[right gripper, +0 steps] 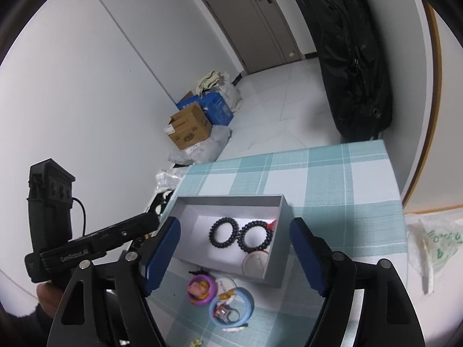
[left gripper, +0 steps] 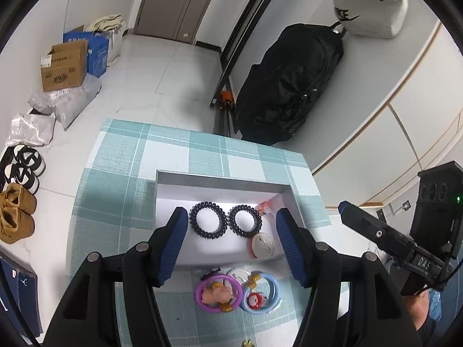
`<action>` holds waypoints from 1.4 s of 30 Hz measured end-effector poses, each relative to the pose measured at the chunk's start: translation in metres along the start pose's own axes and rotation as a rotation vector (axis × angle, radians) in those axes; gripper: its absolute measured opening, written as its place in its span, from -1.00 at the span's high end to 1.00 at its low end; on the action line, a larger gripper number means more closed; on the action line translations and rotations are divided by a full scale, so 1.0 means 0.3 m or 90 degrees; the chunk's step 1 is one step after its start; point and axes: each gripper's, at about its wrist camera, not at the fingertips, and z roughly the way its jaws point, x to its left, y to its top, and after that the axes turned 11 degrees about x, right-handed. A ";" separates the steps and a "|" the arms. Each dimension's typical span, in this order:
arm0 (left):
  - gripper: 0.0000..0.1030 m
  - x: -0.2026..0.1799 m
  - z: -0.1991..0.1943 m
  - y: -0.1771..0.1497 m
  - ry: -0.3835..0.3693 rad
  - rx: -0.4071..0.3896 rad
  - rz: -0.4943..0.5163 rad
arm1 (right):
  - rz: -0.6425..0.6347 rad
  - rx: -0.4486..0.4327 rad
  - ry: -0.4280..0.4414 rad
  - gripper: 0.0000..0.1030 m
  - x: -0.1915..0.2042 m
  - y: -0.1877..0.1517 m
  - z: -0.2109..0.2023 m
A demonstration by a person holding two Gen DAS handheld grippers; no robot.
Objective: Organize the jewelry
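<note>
The purple ring (left gripper: pixel 218 292) and the blue ring (left gripper: pixel 260 292) lie flat on the tabletop (left gripper: pixel 121 156), touching, just in front of the gray box (left gripper: pixel 220 177); being round, they point no way, but the pair makes a line from left to right. We think one could slip out or drag its neighbor along if we pinch where they touch. Our left tongs (left gripper: pixel 231 245) and right tongs (right gripper: pixel 234 256) are both wide apart and hold nothing.
</note>
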 end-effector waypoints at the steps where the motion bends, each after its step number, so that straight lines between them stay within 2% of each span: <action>1: -0.13 0.003 -0.008 -0.010 0.001 -0.004 0.001 | -0.002 -0.001 -0.003 -0.53 0.002 -0.004 -0.003; 11: -0.14 0.035 -0.032 -0.095 0.005 -0.007 0.003 | -0.002 -0.003 -0.030 -0.62 -0.010 -0.057 -0.036; 19: -0.16 0.036 0.032 -0.150 -0.011 0.061 0.011 | 0.011 0.020 -0.042 -0.75 -0.021 -0.104 -0.031; 26: -0.20 0.007 0.120 -0.188 0.026 0.120 0.038 | 0.006 0.034 -0.049 -0.80 -0.015 -0.136 -0.026; 30: -0.20 -0.011 0.165 -0.202 0.095 0.144 0.066 | 0.001 0.042 -0.053 -0.80 -0.014 -0.147 -0.023; 39: -0.20 -0.015 0.210 -0.220 0.119 0.172 0.086 | -0.002 0.043 -0.047 -0.81 -0.016 -0.149 -0.029; 42: -0.20 -0.028 0.209 -0.216 0.129 0.168 0.100 | -0.003 0.042 -0.047 -0.81 -0.014 -0.150 -0.032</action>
